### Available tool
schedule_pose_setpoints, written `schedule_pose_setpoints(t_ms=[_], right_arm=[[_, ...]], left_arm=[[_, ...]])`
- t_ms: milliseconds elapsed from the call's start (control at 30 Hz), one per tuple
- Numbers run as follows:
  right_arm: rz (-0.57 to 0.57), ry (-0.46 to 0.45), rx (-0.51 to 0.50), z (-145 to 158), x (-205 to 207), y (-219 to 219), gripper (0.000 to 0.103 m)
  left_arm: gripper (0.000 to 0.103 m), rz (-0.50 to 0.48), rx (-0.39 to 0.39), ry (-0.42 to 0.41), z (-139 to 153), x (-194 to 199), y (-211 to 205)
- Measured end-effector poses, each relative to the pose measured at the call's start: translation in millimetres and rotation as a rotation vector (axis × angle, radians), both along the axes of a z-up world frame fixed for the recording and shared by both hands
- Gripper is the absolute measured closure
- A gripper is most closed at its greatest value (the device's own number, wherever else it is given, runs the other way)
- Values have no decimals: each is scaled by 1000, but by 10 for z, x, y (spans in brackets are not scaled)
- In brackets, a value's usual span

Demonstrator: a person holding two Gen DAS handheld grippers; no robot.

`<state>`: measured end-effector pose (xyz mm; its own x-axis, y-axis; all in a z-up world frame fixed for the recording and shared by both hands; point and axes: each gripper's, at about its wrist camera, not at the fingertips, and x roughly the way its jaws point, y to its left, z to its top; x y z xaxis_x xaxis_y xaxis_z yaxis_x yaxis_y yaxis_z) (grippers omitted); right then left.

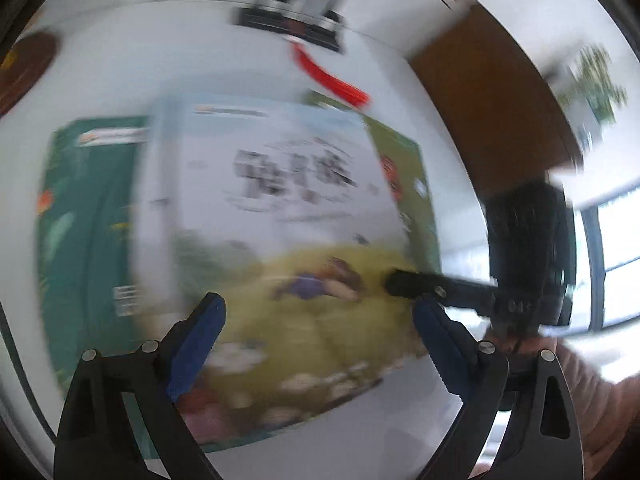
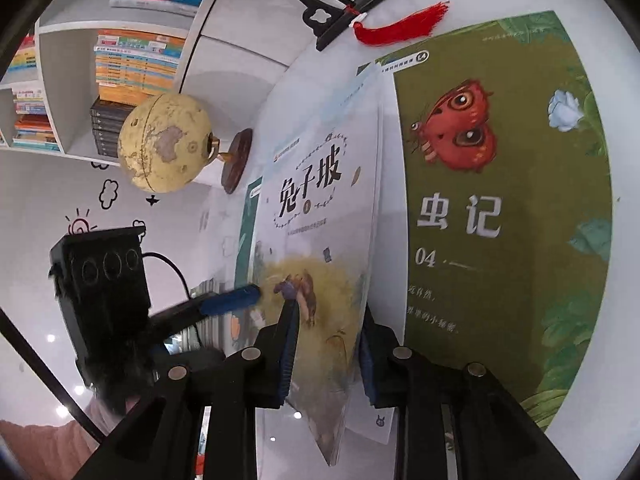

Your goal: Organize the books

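Note:
A white book with a yellow hill picture is lifted at a tilt off the white table, and my right gripper is shut on its near edge. In the blurred left wrist view the same white book lies ahead of my left gripper, which stands open with its blue pads wide apart. One blue finger of the left gripper reaches towards the cover. A green book with a red butterfly lies flat beside it. A teal book shows beneath the white one.
A yellow globe on a wooden base stands beyond the books. A black carved stand with a red tassel sits at the table's far side. White shelves hold stacked books. A person's sleeve is at the lower right.

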<state>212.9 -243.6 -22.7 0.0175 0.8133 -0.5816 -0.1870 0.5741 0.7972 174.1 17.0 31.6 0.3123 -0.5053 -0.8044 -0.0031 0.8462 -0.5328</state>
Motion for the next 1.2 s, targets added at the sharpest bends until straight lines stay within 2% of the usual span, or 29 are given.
schedule_pose_setpoints(t_ms=[100, 133, 233, 300, 367, 467, 533, 600, 667, 833, 933, 1000, 1067, 1133, 1200], right_arm=[[-6, 2, -1, -13, -6, -21, 77], [-15, 12, 11, -35, -4, -33, 77], [-35, 27, 13, -49, -18, -77, 78], [-56, 9, -37, 7, -37, -95, 78], [-88, -16, -80, 47, -64, -160, 76], [-94, -14, -50, 28, -60, -191, 69], [-61, -48, -71, 55, -14, -150, 69], [-94, -74, -73, 59, 30, -135, 67], [-128, -108, -48, 55, 60, -102, 61], [-108, -92, -48, 70, 119, -69, 59], [-78, -74, -45, 72, 135, -109, 59], [-63, -61, -36, 61, 138, -152, 59], [-61, -45, -17, 34, 137, -194, 59], [-66, -23, 9, 5, 125, -217, 59], [-47, 7, 41, -31, 102, -178, 61]], left_arm=[[9, 42, -124, 80, -143, -46, 244], [8, 39, -142, 75, -155, -59, 267], [8, 39, -143, 68, -155, -73, 253], [8, 39, -134, 67, -147, -77, 223], [5, 48, -157, 63, -157, -81, 233], [1, 43, -182, 66, -172, -56, 217], [1, 34, -165, 65, -173, -8, 167], [1, 12, -133, 61, -153, -28, 134], [1, 15, -132, 60, -152, -33, 142], [1, 137, -292, 70, -173, -126, 335], [1, 117, -405, -20, -17, -218, 338], [1, 90, -528, -71, 61, -232, 301], [1, 48, -579, -37, -3, -175, 192], [1, -8, -530, 53, -176, -83, -49], [2, -68, -400, 142, -366, -1, -325]])
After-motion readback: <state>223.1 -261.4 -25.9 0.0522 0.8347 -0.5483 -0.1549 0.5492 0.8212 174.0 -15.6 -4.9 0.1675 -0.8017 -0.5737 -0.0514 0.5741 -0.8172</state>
